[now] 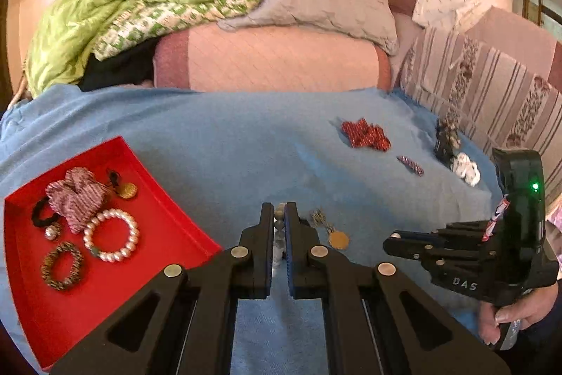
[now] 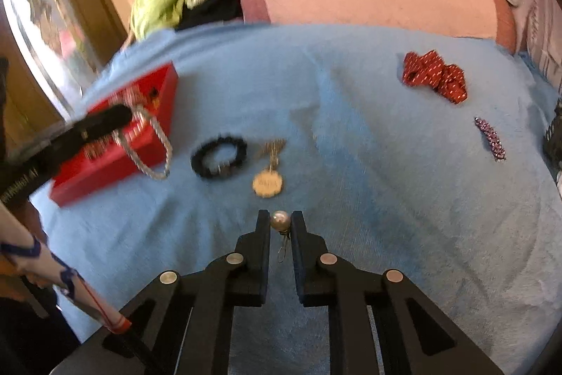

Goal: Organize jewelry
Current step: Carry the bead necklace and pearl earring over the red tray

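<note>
Jewelry is split btwn the red tray (image 1: 168, 217) and the blue blanket (image 1: 217, 136).

Left wrist view: left gripper (image 1: 279, 217) is clamped on a pale bead bracelet (image 1: 280, 213), beads showing btwn the pads, over the blanket just right of the tray. Tray already holds a pearl bracelet (image 1: 111, 235), a pink scrunchie (image 1: 79, 197) & smaller bits. Gold pendant (image 1: 338, 239), red scrunchie (image 1: 366, 134) & a beaded clip (image 1: 410, 165) lie loose.

Right wrist view: right gripper (image 2: 280, 222) pinches a round silver earring (image 2: 280, 220), its hook dangling below. Black bracelet (image 2: 218, 157) lies near the pendant.

Risks, imo: the round bead could squirt out of the pads if the grip tilts; the hanging bracelet could snag the tray wall or drop short onto the blanket.
</note>
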The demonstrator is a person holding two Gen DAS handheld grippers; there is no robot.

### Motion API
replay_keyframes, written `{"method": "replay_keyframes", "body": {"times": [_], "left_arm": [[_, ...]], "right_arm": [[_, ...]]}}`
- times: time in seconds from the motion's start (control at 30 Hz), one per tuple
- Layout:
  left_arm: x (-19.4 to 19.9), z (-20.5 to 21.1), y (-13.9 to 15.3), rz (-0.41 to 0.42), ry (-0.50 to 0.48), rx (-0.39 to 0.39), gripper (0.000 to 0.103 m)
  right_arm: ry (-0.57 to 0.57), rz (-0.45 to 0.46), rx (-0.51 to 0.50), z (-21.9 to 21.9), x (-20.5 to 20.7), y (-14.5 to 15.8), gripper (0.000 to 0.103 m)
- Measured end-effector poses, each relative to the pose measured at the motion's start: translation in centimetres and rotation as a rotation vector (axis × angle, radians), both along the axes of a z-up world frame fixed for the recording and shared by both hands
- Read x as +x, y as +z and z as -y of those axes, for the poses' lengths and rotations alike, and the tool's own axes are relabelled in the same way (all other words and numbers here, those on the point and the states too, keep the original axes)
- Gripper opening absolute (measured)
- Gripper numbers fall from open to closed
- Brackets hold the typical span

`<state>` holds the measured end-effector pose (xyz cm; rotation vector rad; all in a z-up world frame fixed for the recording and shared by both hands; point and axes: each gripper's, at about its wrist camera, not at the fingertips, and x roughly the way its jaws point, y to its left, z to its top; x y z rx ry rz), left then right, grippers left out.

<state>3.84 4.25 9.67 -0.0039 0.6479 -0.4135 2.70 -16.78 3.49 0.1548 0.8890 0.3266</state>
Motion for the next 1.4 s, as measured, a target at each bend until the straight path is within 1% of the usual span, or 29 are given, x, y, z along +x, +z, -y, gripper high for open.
{"method": "replay_keyframes", "body": {"times": [0.23, 0.47, 0.57, 0.73, 0.83, 0.93, 1.07, 1.13, 1.23, 1.4], "left_arm": [[0.0, -3.4, 1.4, 0.037, 0.079, -0.025, 0.006], [0.1, -7.5, 1.4, 0.031, 0.152, -0.022, 0.006], [0.1, -9.8, 1.0, 0.009, 0.189, -0.025, 0.006], [0.2, -13.1, 0.2, -0.032, 0.247, -0.039, 0.006], [0.4, -14.5, -0.4, -0.061, 0.278, -0.046, 0.006], [0.5, -15.6, -0.9, -0.090, 0.301, -0.066, 0.006], [0.7, -16.2, -1.5, -0.118, 0.317, -0.081, 0.006], [0.9, -16.4, -1.8, -0.131, 0.319, -0.092, 0.006], [1.1, -16.5, -2.1, -0.141, 0.323, -0.085, 0.006], [1.7, -17.0, -2.7, -0.174, 0.341, -0.090, 0.006]], "right_arm": [[0.026, 0.033, 0.021, -1.3, -0.1, 0.8, 0.012], [0.061, 0.060, 0.074, -3.8, 0.0, 1.9, 0.013], [0.084, 0.070, 0.092, -5.1, 0.1, 2.6, 0.013], [0.114, 0.067, 0.159, -7.1, 0.3, 3.8, 0.013], [0.142, 0.058, 0.191, -8.8, 0.7, 4.4, 0.013], [0.171, 0.058, 0.198, -10.9, 1.0, 4.8, 0.013], [0.209, 0.037, 0.220, -13.6, 2.2, 5.0, 0.013], [0.222, 0.020, 0.221, -15.4, 3.1, 5.0, 0.013], [0.232, 0.000, 0.206, -17.3, 4.6, 4.5, 0.013], [0.232, -0.049, 0.166, -19.1, 6.8, 3.0, 0.013]]}}
